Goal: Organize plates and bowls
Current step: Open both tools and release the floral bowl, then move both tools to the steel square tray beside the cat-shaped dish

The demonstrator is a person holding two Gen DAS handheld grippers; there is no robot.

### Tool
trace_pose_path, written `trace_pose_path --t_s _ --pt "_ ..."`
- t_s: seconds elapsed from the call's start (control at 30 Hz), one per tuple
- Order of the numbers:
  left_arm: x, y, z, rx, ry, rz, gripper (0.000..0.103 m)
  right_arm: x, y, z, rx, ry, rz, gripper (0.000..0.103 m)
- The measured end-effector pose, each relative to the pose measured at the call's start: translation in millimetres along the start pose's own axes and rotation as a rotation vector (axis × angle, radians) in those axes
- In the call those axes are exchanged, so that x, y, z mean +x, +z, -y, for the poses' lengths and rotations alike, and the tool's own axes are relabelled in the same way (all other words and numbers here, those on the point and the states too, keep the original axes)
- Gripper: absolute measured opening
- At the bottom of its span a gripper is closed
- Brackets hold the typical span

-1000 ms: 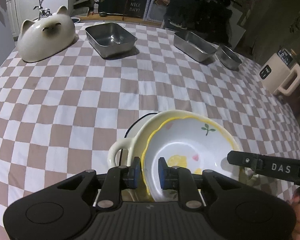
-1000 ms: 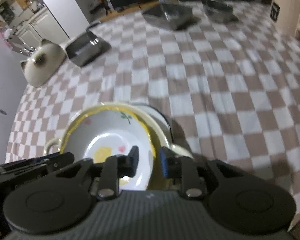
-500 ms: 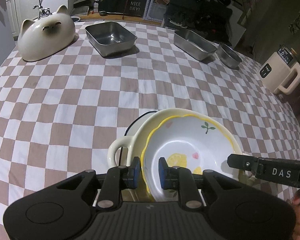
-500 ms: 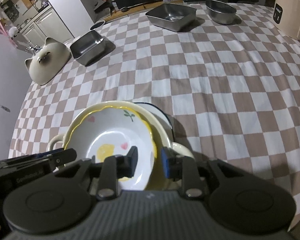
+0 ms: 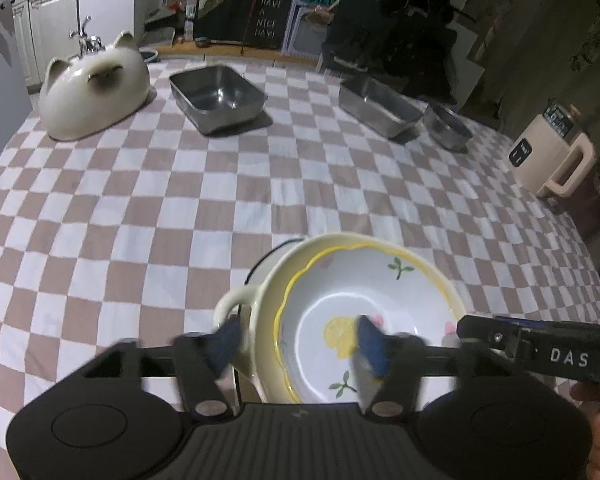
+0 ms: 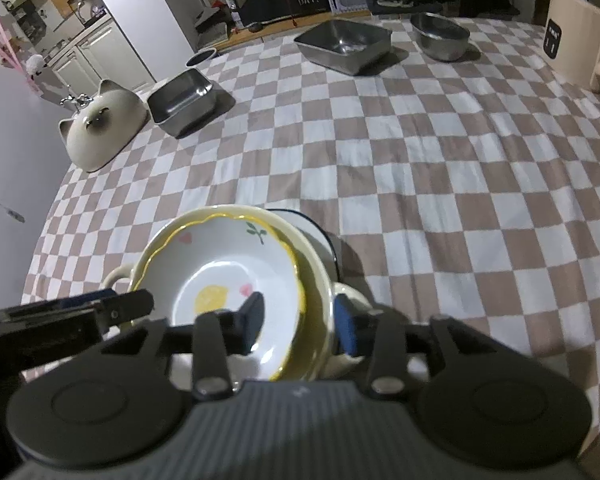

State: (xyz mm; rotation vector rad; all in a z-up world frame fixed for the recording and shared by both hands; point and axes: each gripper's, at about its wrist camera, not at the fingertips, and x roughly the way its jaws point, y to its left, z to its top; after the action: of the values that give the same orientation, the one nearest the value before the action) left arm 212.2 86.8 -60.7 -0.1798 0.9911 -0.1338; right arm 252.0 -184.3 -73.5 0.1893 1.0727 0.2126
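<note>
A white bowl with a scalloped yellow rim and painted lemon, hearts and green sprigs (image 5: 364, 312) sits nested in a larger pale cream ceramic bowl with loop handles (image 5: 268, 308). Beneath both, the dark-rimmed edge of a white plate (image 5: 266, 258) shows on the far side. The stack rests near the near edge of a table covered by a brown-and-white checked cloth (image 5: 180, 200).

The left gripper (image 5: 298, 342) straddles the stack's left rim, one blue pad outside by the loop handle and the other over the painted bowl's well. Its jaws have just been opening and now stand wide, with the rims between them but no pad pressing. The right gripper (image 6: 300, 320) straddles the right rim in the same way; its jaws have also just been opening and stand clear of the rims, so nothing is held.

The stack lies directly ahead of and below both grippers, about equally near each, left and right rims facing them. The placement looks finished, so the coming move is probably a withdrawal straight back and up, pads clear of the rims.

Along the far edge stand a cream cat-shaped ceramic dish (image 5: 94, 88), two rectangular steel trays (image 5: 218, 98) (image 5: 378, 106) and a small round steel bowl (image 5: 448, 126). A beige handled appliance (image 5: 552, 152) stands at the right edge.
</note>
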Motion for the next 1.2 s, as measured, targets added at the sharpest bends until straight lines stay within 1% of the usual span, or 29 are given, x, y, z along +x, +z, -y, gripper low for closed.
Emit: trace_pose_path --t_s 0.03,0.07,0.13,0.17,0.2,0.23,0.27,0.33,0.47,0.53,0.6,0.73,0.87,0.93,0.97,1.0,1.07,1.1,1.13,1.2 --pt "-4 1 0 0.002 0.002 0.018 0.091 -3 0 0 -0.010 -0.002 0.013 0.059" --pt "-7 2 1 0.004 0.003 0.034 0.098 -7 0 1 -0.018 -0.004 0.025 0.065" --pt "-12 6 0 0.013 0.008 0.063 0.102 -12 2 3 -0.026 -0.007 0.055 0.070" --pt "-14 10 0 0.018 0.014 0.074 0.103 -14 3 4 -0.023 -0.014 0.071 0.076" --pt "-15 13 -1 0.023 0.024 0.086 0.103 -15 6 6 -0.018 -0.026 0.090 0.080" --pt "-16 18 -3 0.035 0.038 0.107 0.103 -16 9 7 -0.012 -0.034 0.108 0.092" --pt "-18 23 -3 0.048 0.049 0.126 0.103 -17 12 8 -0.006 -0.039 0.123 0.098" --pt "-22 36 -6 0.080 0.075 0.178 0.103 -17 22 7 -0.002 -0.043 0.147 0.102" --pt "-23 68 -18 0.087 0.101 0.249 0.103 -10 46 2 0.001 -0.048 0.182 0.102" --pt "-19 89 -27 0.082 0.105 0.242 0.103 -5 60 0 0.031 -0.047 0.219 0.103" --pt "-14 107 -35 0.076 0.125 0.259 0.103 4 74 -4 0.067 -0.033 0.227 0.103" --pt "5 147 -60 0.049 0.176 0.287 0.103 34 101 -19 0.152 0.018 0.199 0.103" --pt "22 187 -82 -0.006 0.166 0.302 0.103 77 126 -38 0.276 0.107 0.141 0.103" --pt "34 204 -86 -0.004 0.177 0.320 0.103 103 138 -47 0.337 0.125 0.098 0.102" --pt "42 211 -86 0.016 0.183 0.326 0.103 114 142 -52 0.357 0.125 0.079 0.102" --pt "52 219 -85 0.057 0.194 0.327 0.103 124 146 -56 0.381 0.123 0.070 0.102" --pt "73 228 -80 0.147 0.237 0.325 0.103 142 150 -59 0.454 0.134 0.084 0.093" --pt "84 231 -78 0.185 0.269 0.329 0.103 150 153 -58 0.489 0.150 0.088 0.090" --pt "96 234 -77 0.222 0.299 0.331 0.103 158 155 -58 0.526 0.168 0.091 0.085" --pt "114 235 -78 0.271 0.322 0.334 0.103 174 156 -61 0.588 0.214 0.100 0.077"
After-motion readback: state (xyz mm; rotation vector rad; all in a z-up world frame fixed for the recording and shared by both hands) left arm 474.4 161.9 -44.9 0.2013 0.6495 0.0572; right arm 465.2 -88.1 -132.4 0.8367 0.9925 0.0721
